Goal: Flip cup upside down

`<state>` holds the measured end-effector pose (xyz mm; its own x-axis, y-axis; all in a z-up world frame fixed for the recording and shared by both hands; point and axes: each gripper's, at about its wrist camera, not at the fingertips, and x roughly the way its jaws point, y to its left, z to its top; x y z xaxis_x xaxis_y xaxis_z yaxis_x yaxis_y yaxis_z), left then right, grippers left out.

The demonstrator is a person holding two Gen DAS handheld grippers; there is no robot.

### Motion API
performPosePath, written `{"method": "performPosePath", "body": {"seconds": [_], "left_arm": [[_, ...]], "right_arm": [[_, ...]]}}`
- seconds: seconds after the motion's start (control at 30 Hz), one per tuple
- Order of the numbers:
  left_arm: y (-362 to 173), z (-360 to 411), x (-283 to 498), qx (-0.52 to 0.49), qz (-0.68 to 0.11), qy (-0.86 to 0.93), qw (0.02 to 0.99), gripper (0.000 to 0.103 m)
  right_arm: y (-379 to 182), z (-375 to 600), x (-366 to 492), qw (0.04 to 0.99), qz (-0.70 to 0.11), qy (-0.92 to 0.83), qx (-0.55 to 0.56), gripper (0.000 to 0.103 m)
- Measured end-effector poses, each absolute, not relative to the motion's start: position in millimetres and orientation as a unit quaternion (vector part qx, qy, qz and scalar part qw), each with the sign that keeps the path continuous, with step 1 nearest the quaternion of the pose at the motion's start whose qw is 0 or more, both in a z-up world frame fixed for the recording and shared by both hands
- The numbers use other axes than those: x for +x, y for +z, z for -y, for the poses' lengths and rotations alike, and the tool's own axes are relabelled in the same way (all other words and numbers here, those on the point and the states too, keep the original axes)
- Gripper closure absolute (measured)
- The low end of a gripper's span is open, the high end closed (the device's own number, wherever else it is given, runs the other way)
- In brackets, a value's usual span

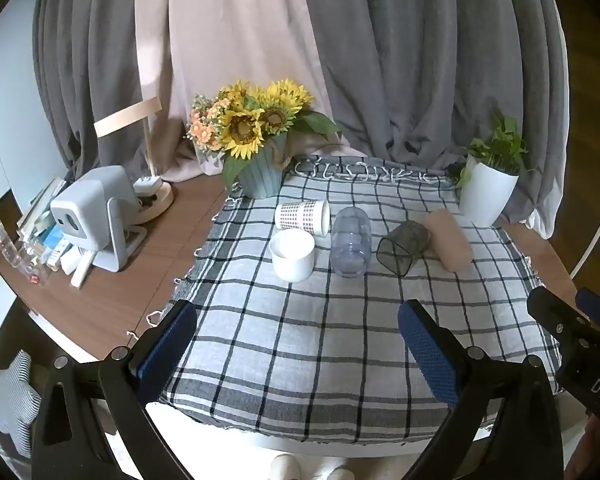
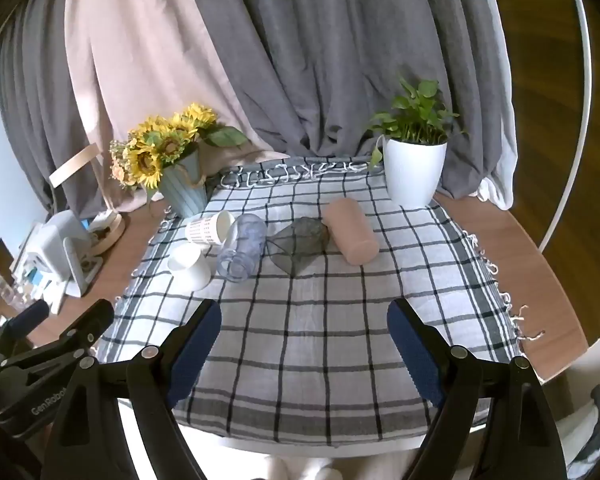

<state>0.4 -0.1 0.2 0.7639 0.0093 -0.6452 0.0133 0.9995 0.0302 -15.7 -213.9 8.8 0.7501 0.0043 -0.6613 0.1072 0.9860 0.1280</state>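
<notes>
Several cups sit in a row on the checked cloth (image 1: 300, 340). A white cup (image 1: 292, 255) stands upright, mouth up. A patterned paper cup (image 1: 302, 216), a clear bluish cup (image 1: 351, 242), a dark smoky glass cup (image 1: 404, 246) and a pink cup (image 1: 448, 240) lie on their sides. The same row shows in the right wrist view: white cup (image 2: 190, 266), paper cup (image 2: 210, 227), clear cup (image 2: 243, 247), dark cup (image 2: 300, 246), pink cup (image 2: 350, 231). My left gripper (image 1: 298, 344) and right gripper (image 2: 304, 344) are open and empty, near the table's front edge, well short of the cups.
A sunflower pot (image 1: 260, 176) stands at the back left of the cloth and a white plant pot (image 1: 486, 194) at the back right. A grey device (image 1: 96, 220), a lamp base and books sit on the wooden table at the left. Curtains hang behind.
</notes>
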Motion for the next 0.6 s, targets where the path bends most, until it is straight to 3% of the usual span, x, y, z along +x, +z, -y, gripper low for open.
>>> {"method": "performPosePath", "body": {"seconds": [0.6], "left_arm": [[5,1,0,0.022,-0.333,0.003,0.943,0.000]], "right_arm": [[9,213,-15,0.933,-0.350,-0.027,0.082,0.017]]}}
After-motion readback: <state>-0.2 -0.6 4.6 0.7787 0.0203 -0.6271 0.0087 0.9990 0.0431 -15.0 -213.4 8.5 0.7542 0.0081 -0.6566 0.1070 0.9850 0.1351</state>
